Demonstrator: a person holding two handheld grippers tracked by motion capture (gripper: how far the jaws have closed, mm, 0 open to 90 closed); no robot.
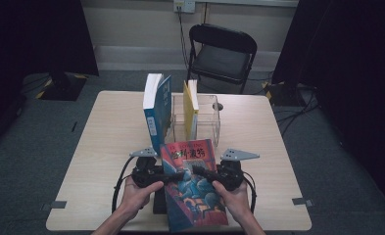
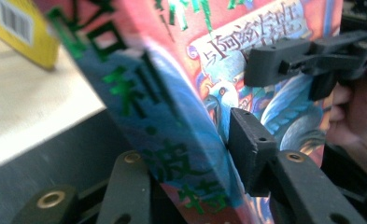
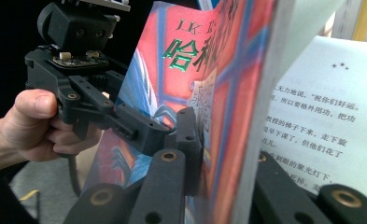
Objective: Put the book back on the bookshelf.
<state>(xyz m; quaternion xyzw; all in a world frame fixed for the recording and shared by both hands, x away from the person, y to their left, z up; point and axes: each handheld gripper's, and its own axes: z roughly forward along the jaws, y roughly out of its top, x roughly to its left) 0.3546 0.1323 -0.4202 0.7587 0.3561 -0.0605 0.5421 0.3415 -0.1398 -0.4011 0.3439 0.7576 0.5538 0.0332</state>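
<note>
A paperback book (image 1: 194,198) with a red and blue cover and green title characters is held just above the table's front edge, between my two grippers. My left gripper (image 1: 168,177) grips its spine side. In the left gripper view the spine (image 2: 172,154) sits between the jaws and one pad (image 2: 249,144) presses on the cover. My right gripper (image 1: 202,172) is shut on the opposite edge. In the right gripper view one pad (image 3: 190,135) lies on the cover (image 3: 181,60), with a printed page (image 3: 321,121) beyond it. The left gripper (image 3: 146,128) faces it there.
Behind the held book a thick blue book (image 1: 156,112) stands upright beside a clear acrylic holder (image 1: 210,122) that contains a yellow book (image 1: 191,107). A black folding chair (image 1: 222,51) stands beyond the wooden table (image 1: 107,137). The table's left and right sides are bare.
</note>
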